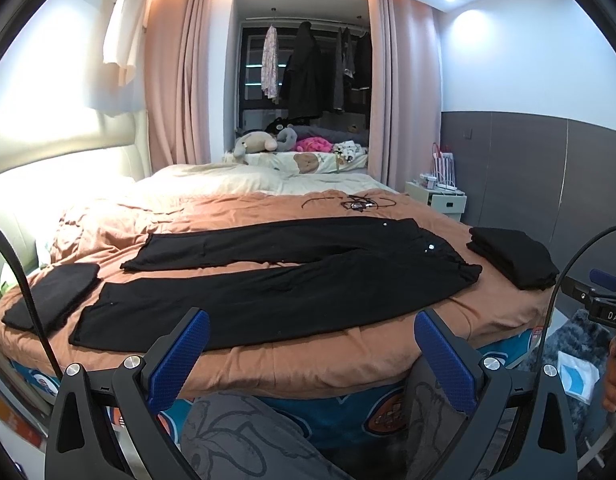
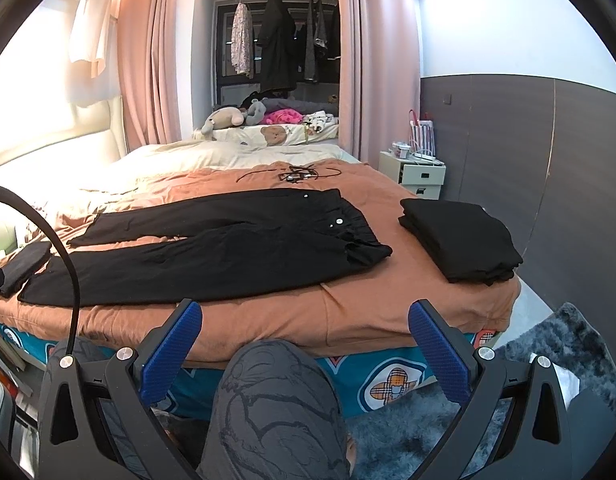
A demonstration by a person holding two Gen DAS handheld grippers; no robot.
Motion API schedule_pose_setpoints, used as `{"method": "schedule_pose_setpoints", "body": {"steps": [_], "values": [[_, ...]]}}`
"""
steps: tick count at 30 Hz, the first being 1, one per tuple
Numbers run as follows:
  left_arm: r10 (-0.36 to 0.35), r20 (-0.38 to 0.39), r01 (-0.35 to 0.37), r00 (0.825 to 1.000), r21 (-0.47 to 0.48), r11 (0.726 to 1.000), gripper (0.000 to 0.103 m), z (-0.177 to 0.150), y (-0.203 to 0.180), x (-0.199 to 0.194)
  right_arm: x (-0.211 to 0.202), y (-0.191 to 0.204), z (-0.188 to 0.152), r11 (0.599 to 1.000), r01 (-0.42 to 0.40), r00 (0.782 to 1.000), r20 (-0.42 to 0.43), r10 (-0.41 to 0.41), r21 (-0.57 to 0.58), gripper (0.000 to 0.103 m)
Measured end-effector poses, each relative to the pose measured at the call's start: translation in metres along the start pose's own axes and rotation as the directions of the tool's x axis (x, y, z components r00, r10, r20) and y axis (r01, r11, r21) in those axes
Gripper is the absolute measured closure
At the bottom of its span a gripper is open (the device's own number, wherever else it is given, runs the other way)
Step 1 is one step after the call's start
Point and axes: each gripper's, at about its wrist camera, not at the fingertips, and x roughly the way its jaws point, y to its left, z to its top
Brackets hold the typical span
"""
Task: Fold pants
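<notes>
Black pants (image 1: 275, 276) lie spread flat on the orange bedspread (image 1: 308, 364), waistband to the right, both legs running left. They also show in the right wrist view (image 2: 211, 248). My left gripper (image 1: 312, 332) is open and empty, held back from the bed's near edge, in front of the near leg. My right gripper (image 2: 303, 322) is open and empty, also off the near edge, below the waistband end. Both have blue pads (image 1: 179, 360) (image 2: 440, 352).
A stack of folded black clothes (image 2: 460, 236) sits at the bed's right corner; another folded black piece (image 1: 51, 296) lies at the left. Cables (image 2: 295, 174) lie farther back. A white nightstand (image 2: 416, 172) stands right. My knees (image 2: 275, 408) are before the bed, a grey rug (image 2: 548, 352) at right.
</notes>
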Motion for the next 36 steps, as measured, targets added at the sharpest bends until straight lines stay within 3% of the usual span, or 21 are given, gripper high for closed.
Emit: {"method": "schedule_pose_setpoints", "body": {"steps": [36], "values": [[0.0,-0.008,0.0,1.0,-0.007,1.0,0.0,0.0058,0.0024,0.0076,0.0014,-0.0013,0.0059,1.0,-0.005,1.0,-0.003,0.005,0.007,0.0]]}}
